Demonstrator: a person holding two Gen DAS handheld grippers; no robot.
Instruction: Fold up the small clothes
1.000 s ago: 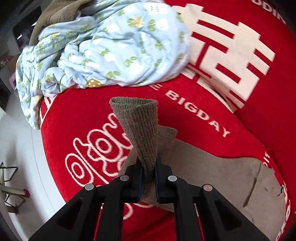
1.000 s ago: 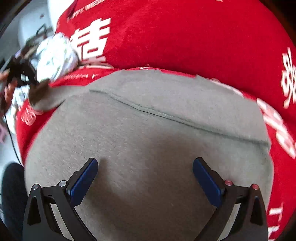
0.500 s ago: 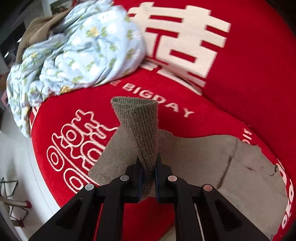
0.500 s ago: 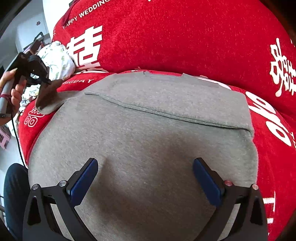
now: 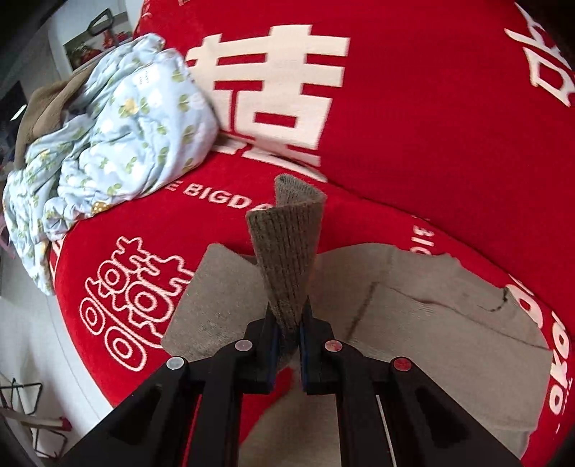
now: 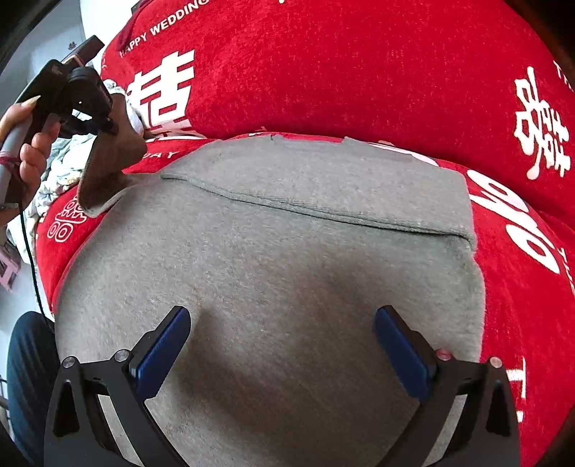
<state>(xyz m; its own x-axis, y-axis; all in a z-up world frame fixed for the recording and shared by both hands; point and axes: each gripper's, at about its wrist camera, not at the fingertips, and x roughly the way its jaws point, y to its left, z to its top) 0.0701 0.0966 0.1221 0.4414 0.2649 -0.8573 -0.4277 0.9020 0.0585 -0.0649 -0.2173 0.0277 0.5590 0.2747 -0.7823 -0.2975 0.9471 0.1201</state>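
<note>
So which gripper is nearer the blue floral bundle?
Left. The left gripper, clamping the grey garment's cuff, is beside the bundle; the right gripper hovers open over the garment's body.

The red cover [image 5: 431, 125] carries all the readable writing, in white. In the left wrist view a large Chinese double-happiness character [image 5: 273, 93] stands on the far upright part, and below it, on the seat, runs "E BIGD", its end hidden by a brown ribbed cuff [image 5: 287, 251]. A rounded outline double-happiness sign [image 5: 133, 298] lies at the near left. In the right wrist view "HAPPY WEDDING" [image 6: 161, 27] runs along the far left top edge. "DAY" [image 6: 158, 156] sits at the left beside the grey garment [image 6: 287, 287]. More white characters [image 6: 539, 129] stand at the right.
</note>
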